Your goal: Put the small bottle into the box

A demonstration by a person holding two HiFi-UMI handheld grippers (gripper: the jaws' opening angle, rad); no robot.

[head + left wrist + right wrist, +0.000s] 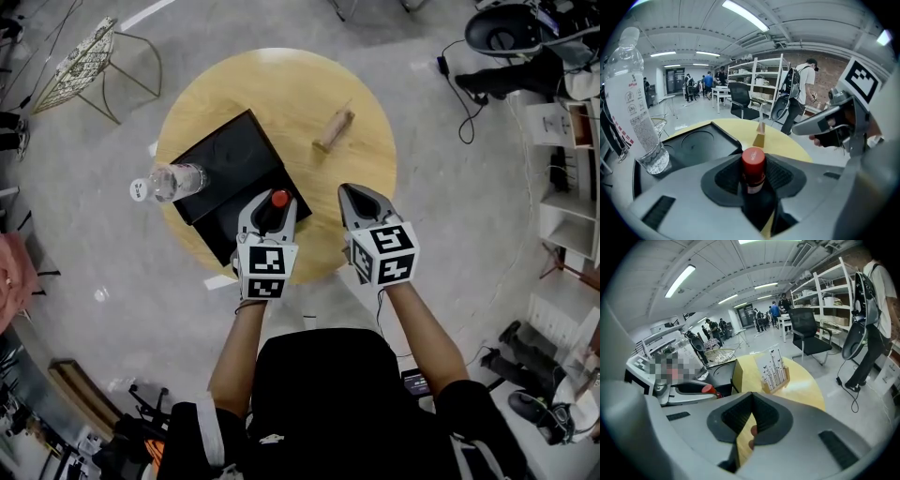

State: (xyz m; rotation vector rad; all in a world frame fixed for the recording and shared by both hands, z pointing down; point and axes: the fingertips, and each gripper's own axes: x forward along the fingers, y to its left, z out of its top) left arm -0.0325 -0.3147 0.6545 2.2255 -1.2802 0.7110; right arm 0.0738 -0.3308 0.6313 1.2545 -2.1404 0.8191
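The small bottle point(278, 199), dark with a red cap, stands upright between the jaws of my left gripper point(272, 204), which is shut on it. It hangs over the near right corner of the black box point(225, 159) on the round wooden table point(281, 89). In the left gripper view the red cap point(753, 161) rises between the pads, with the box point(701, 143) just beyond. My right gripper point(361, 199) is over the table's near edge, to the right of the box; its jaws are shut on nothing, the pads point(764, 411) meeting at their tips.
A tall clear water bottle point(173, 181) stands at the box's left side, also large in the left gripper view point(635, 103). A wooden card holder point(333, 129) sits on the table's far right part. A wire chair point(89, 61) stands beyond the table at left.
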